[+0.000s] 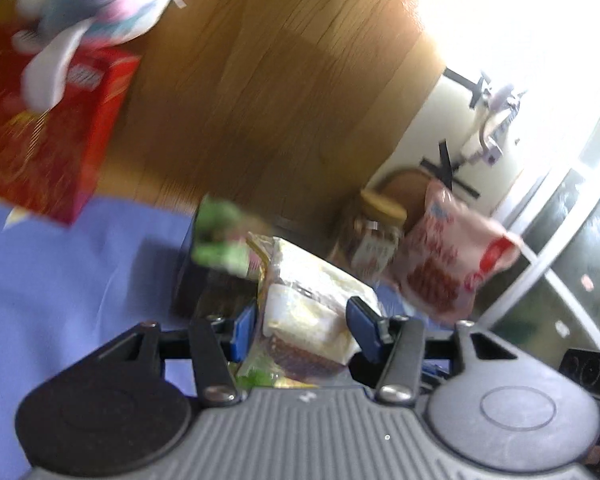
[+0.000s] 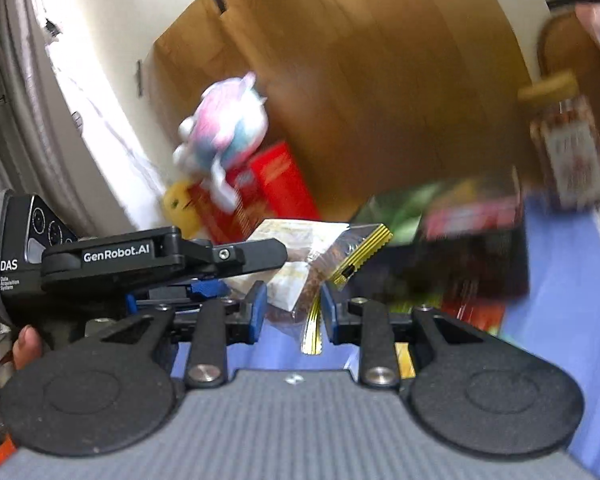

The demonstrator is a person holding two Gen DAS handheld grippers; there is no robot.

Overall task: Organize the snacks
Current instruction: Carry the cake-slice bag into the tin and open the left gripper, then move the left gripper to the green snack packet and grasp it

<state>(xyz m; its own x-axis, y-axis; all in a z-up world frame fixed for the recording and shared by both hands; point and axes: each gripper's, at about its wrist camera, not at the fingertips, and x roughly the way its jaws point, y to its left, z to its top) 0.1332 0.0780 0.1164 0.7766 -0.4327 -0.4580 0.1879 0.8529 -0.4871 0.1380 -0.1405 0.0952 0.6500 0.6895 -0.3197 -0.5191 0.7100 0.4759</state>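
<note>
**Snack packet pinched at both ends, lifted clear**

Ahead of both tools, on the blue-covered desk (image 1: 60, 272): dark box (image 2: 460, 256) of snacks, likely the destination. Between them: clear snack packet (image 1: 308, 312), gripped by left tool (image 1: 300, 330) at its body, right tool (image 2: 292, 312) clamping its gold-edged seal for steadiness.

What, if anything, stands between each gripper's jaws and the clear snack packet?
Nothing visible. The clear snack packet with white and brown contents sits between the left gripper jaws; the right gripper pinches its gold-striped edge.
</note>
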